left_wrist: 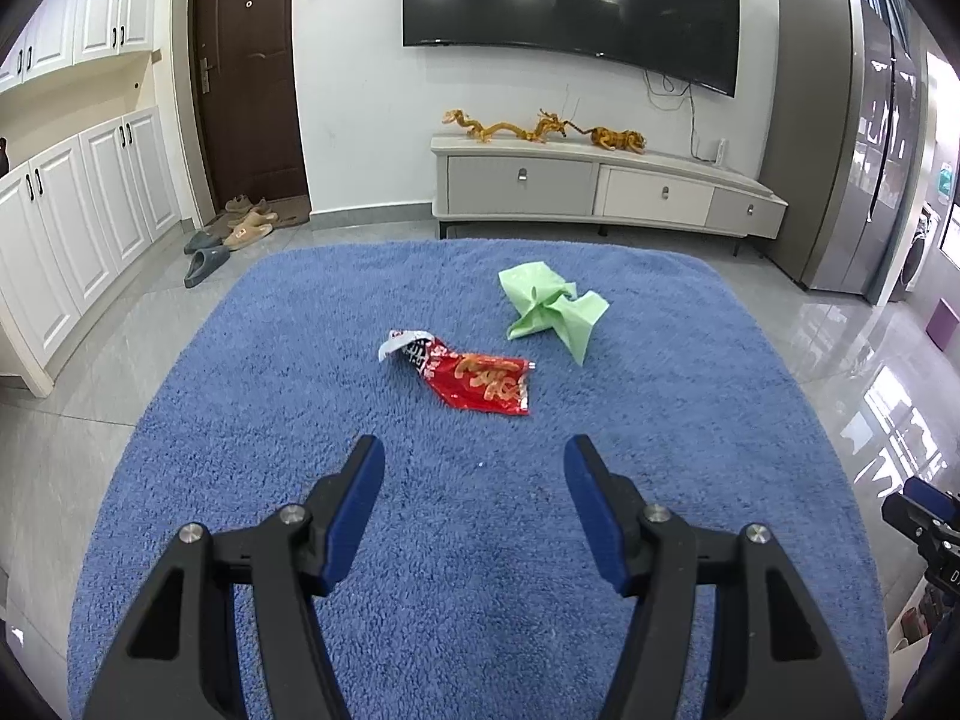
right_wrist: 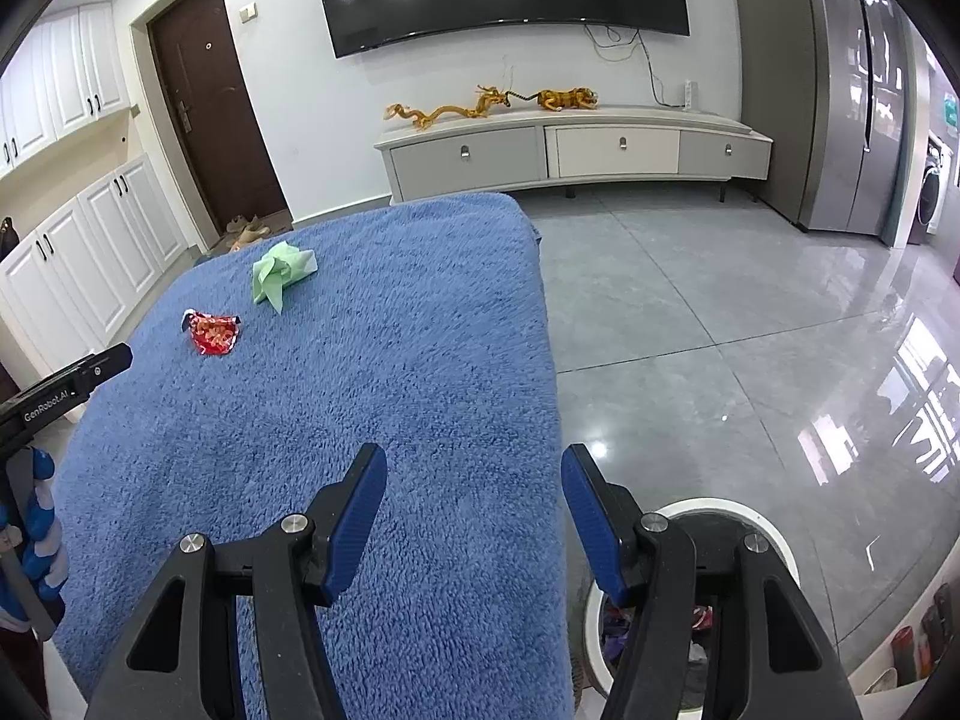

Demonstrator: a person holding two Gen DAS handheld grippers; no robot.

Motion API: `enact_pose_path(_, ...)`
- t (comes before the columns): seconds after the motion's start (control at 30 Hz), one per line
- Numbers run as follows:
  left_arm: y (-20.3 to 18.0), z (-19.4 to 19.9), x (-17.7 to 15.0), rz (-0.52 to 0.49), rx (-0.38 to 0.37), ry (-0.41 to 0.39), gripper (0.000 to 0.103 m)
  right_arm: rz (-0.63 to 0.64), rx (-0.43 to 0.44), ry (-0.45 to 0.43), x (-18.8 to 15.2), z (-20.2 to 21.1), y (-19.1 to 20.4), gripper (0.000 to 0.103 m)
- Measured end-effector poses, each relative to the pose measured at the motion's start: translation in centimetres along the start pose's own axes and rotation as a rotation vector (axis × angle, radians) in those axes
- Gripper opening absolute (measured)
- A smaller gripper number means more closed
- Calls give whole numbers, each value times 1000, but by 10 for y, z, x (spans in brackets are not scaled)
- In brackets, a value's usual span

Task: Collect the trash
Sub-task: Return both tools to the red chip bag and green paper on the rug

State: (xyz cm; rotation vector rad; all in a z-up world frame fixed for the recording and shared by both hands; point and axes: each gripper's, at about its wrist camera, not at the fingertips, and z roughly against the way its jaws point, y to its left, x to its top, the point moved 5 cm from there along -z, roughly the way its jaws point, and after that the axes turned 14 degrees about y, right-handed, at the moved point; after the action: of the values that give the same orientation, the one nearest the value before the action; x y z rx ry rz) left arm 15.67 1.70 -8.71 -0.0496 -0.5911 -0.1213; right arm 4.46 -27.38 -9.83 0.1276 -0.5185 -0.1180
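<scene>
Left wrist: crumpled red wrapper (left_wrist: 474, 375) ahead of wide, empty left tool (left_wrist: 474, 450).

Fluffy cloth cover (left_wrist: 300, 420); glossy foil wrapper (left_wrist: 474, 381); polished floor tiles (right_wrist: 750, 330)

Wall-mounted television (left_wrist: 570, 6) above a low cabinet (left_wrist: 600, 186) bearing golden dragon figures (left_wrist: 510, 129). Dark door (left_wrist: 246, 78) with slippers (left_wrist: 207, 264) beside it. Steel fridge (left_wrist: 864, 138) at right.

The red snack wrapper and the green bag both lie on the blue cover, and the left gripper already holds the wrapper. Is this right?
Not quite. Both lie on the blue cover, but the left gripper is open and empty; the red snack wrapper lies ahead of it, near the green bag, in the left wrist view.
</scene>
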Motion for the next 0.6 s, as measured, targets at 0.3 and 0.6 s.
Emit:
enact_pose_path(0.3,19,-32,9,52,-55,48,61,40,30,36,20,-25,16,58)
enact_pose_path(0.6,51,-67,45,193,-179,91,65,129,126,18,73,-52,63,58)
